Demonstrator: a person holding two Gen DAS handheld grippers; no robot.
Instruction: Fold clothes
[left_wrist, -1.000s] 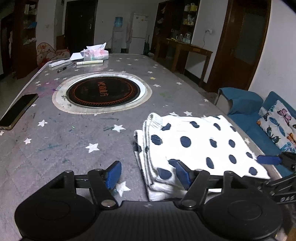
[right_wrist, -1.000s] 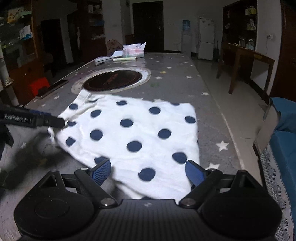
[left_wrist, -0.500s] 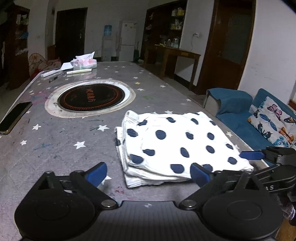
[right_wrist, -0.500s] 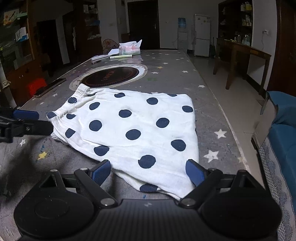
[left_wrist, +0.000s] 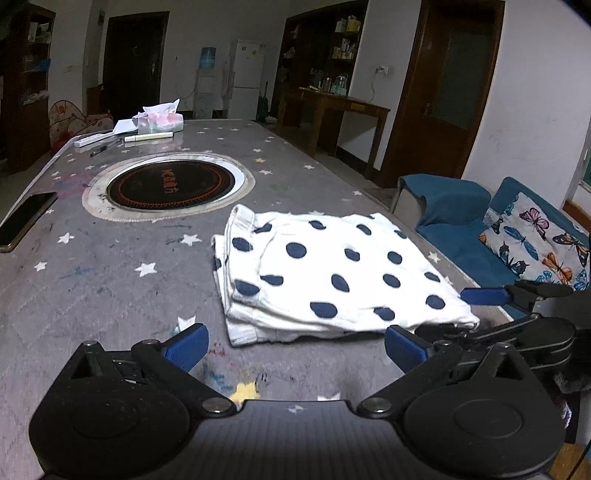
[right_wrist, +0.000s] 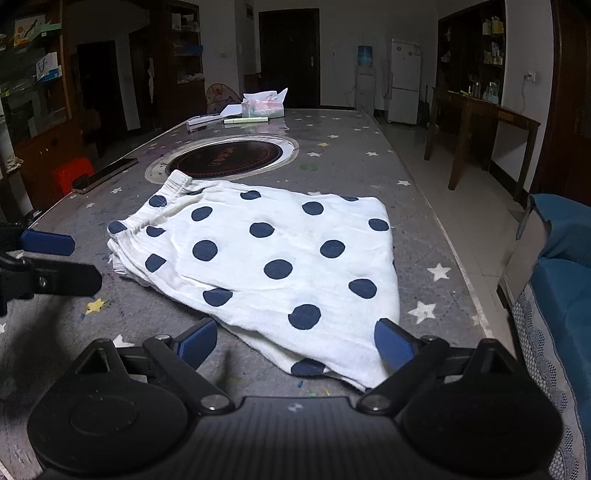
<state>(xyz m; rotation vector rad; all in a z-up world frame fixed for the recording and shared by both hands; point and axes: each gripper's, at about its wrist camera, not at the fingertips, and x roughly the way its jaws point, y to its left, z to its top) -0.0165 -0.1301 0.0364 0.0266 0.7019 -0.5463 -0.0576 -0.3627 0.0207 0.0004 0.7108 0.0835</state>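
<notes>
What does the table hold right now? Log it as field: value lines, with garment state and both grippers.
garment: white polka-dot cloth, folded, flat on the table
left gripper: open, holding nothing
right gripper: open, cloth's near corner between its fingers, not pinched
cooktop: round, beyond the cloth
phone: at the table's left edge
far end: tissue box

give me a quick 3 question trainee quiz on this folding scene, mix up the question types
1. True or false: the polka-dot garment lies folded flat on the table, with neither gripper clamped on it.
2. Multiple choice: what lies along the table's left edge in the left wrist view? A) a phone B) a plate C) a shoe
3. Fill in: the left gripper and the right gripper both have their jaws ____.

Key
1. True; both sets of pads are clear of the cloth.
2. A, the phone.
3. Open.
</notes>
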